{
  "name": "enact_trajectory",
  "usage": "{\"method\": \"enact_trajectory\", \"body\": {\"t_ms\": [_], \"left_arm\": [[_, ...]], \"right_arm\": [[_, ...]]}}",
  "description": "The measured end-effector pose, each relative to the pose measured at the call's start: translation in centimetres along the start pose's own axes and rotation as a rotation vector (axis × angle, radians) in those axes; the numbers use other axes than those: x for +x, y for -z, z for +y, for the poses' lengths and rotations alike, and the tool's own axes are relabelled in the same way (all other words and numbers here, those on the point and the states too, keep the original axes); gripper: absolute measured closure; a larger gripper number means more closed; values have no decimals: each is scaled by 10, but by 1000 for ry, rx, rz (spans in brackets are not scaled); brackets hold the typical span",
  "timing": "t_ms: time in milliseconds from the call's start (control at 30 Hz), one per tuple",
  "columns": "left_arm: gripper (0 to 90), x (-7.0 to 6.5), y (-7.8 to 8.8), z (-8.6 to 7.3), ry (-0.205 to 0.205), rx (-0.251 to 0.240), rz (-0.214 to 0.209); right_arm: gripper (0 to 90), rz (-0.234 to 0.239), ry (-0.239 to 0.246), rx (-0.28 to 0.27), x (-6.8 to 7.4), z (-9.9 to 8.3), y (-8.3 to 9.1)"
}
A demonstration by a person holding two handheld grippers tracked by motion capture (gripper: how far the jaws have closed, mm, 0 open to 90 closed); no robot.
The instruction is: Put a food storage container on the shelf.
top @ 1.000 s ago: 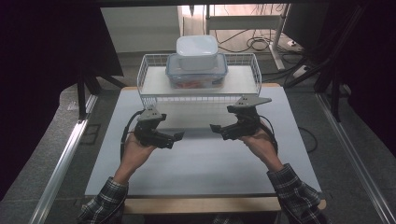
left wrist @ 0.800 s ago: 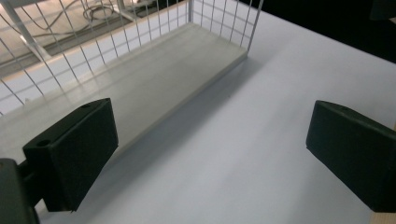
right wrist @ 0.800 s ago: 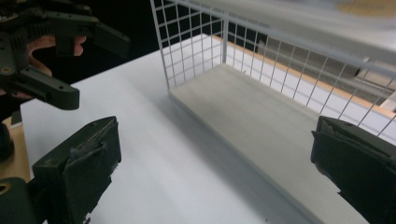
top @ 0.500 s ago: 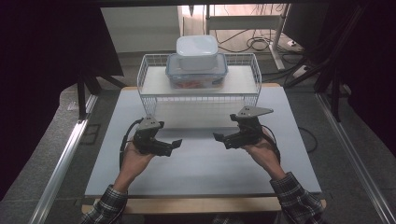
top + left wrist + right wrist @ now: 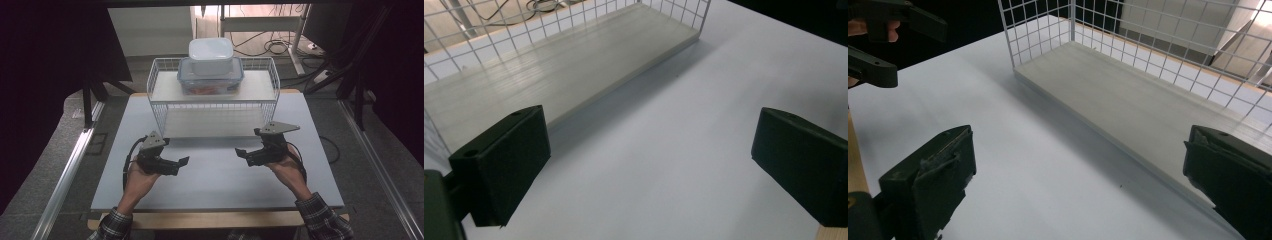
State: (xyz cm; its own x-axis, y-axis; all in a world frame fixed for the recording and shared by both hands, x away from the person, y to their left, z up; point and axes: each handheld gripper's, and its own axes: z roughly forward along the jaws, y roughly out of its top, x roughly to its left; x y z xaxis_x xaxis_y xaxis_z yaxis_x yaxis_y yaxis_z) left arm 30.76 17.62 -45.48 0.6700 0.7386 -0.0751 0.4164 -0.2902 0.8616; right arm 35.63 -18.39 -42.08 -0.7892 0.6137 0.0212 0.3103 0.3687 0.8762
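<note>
My left gripper (image 5: 181, 163) hovers open over the white tabletop (image 5: 215, 180), left of centre, pointing right. My right gripper (image 5: 242, 154) hovers open right of centre, pointing left at it. Neither holds anything. In the left gripper view the left gripper (image 5: 649, 170) has its jaws wide apart over bare table. The right gripper (image 5: 1078, 185) stands just as wide in the right gripper view, with the left gripper (image 5: 883, 30) at the top left. A white wire rack (image 5: 157, 107) stands behind both. On its upper shelf sits a clear blue-lidded container (image 5: 210, 82) with a white container (image 5: 211, 55) stacked on it.
The rack's lower level is a pale board (image 5: 549, 75), also seen as a pale board (image 5: 1128, 90) behind wire mesh (image 5: 1038, 30). A wooden table edge (image 5: 200, 219) runs along the front. Cables (image 5: 272, 47) lie on the floor beyond the table.
Both grippers have drawn back from the rack toward the front edge of the table. Both stayed open and empty.
</note>
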Motion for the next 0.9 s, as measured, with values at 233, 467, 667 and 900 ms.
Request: {"method": "enact_trajectory", "body": {"t_ms": [233, 467, 667, 900], "left_arm": [[24, -3, 6, -11, 6, 3, 4], [22, -1, 9, -25, 26, 7, 8], [21, -1, 10, -40, 29, 28, 26], [19, -2, 12, -49, 23, 41, 40]], "right_arm": [[6, -4, -18, 4, 0, -10, 7], [6, -16, -18, 12, 0, -22, 13], [6, -26, -17, 26, 0, -36, 14], [6, -40, -26, 47, -1, -49, 16]]}}
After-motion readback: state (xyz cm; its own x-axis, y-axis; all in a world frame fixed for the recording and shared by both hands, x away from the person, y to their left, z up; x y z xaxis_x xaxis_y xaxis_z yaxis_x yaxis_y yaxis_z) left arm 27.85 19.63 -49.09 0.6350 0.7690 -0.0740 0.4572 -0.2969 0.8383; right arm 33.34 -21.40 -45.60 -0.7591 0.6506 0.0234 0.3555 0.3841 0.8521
